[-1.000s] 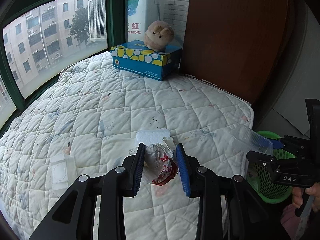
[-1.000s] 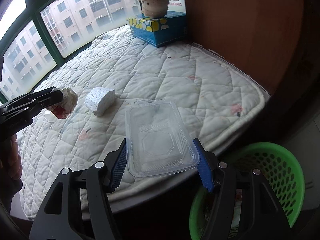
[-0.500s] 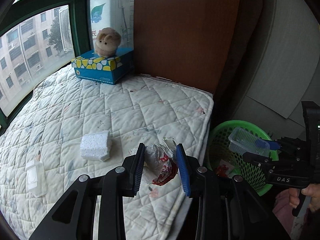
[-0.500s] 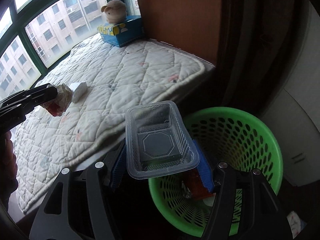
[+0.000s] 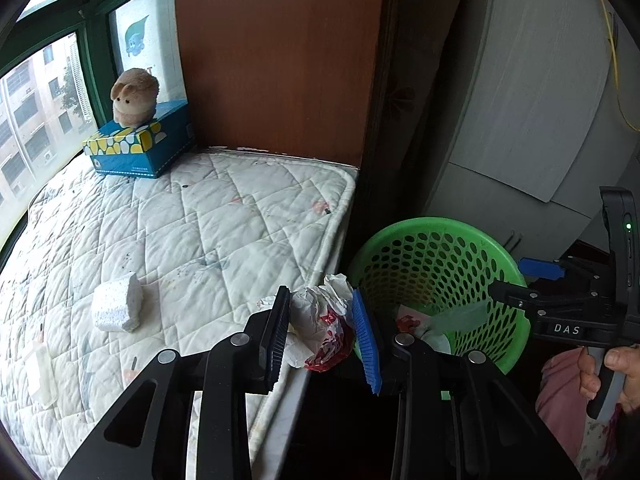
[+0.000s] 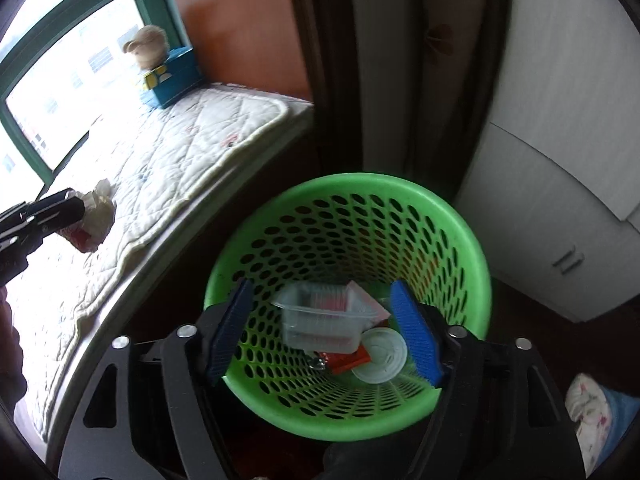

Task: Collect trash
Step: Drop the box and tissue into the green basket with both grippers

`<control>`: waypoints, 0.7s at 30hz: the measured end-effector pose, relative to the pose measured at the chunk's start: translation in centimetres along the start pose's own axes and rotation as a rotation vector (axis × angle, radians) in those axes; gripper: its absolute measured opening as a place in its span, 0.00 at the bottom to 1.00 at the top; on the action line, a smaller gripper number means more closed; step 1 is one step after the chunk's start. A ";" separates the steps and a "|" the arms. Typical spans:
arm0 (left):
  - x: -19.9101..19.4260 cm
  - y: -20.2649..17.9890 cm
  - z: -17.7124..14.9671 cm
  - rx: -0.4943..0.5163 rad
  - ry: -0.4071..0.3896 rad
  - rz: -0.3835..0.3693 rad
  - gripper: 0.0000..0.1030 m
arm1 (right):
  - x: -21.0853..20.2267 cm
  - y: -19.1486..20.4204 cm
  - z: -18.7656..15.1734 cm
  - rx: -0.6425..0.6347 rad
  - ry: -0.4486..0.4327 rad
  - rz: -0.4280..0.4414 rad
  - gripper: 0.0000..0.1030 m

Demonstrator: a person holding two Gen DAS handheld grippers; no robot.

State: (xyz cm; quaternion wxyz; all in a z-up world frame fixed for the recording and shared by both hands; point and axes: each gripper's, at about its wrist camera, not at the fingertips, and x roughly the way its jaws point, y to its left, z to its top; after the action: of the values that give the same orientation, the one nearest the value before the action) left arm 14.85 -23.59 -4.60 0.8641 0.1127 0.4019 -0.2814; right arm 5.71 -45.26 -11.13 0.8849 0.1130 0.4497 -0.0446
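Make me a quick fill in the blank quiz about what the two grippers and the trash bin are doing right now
1. The left gripper is shut on a crumpled ____.
2. The right gripper hangs open above the ____ basket.
3. The clear plastic container now lies ____ the basket.
4. A white foam block remains on the ____.

Missing words: wrapper; green; inside; mattress

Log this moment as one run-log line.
left hand-held gripper: shut on crumpled white-and-red wrapper | right hand-held gripper: open over green perforated plastic basket | clear plastic tray: in basket
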 end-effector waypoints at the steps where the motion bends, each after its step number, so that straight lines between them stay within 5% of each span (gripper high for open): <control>1: 0.2 -0.4 0.1 0.007 0.003 -0.004 0.30 | -0.2 -0.5 -0.1 0.011 -0.002 0.001 0.72; 14: 3.6 -6.1 -0.1 0.075 0.078 -0.085 0.31 | -3.5 -2.9 -0.8 0.061 -0.070 -0.002 0.75; 21: 4.8 -8.3 -0.6 0.107 0.111 -0.123 0.43 | -4.4 -3.2 -1.1 0.080 -0.089 0.010 0.76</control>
State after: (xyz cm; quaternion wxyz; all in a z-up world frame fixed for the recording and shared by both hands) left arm 12.19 -32.06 -8.38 0.8141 0.1494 0.4398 -0.3485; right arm 1.62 -48.21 -8.73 0.8989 0.1486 0.4074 -0.0630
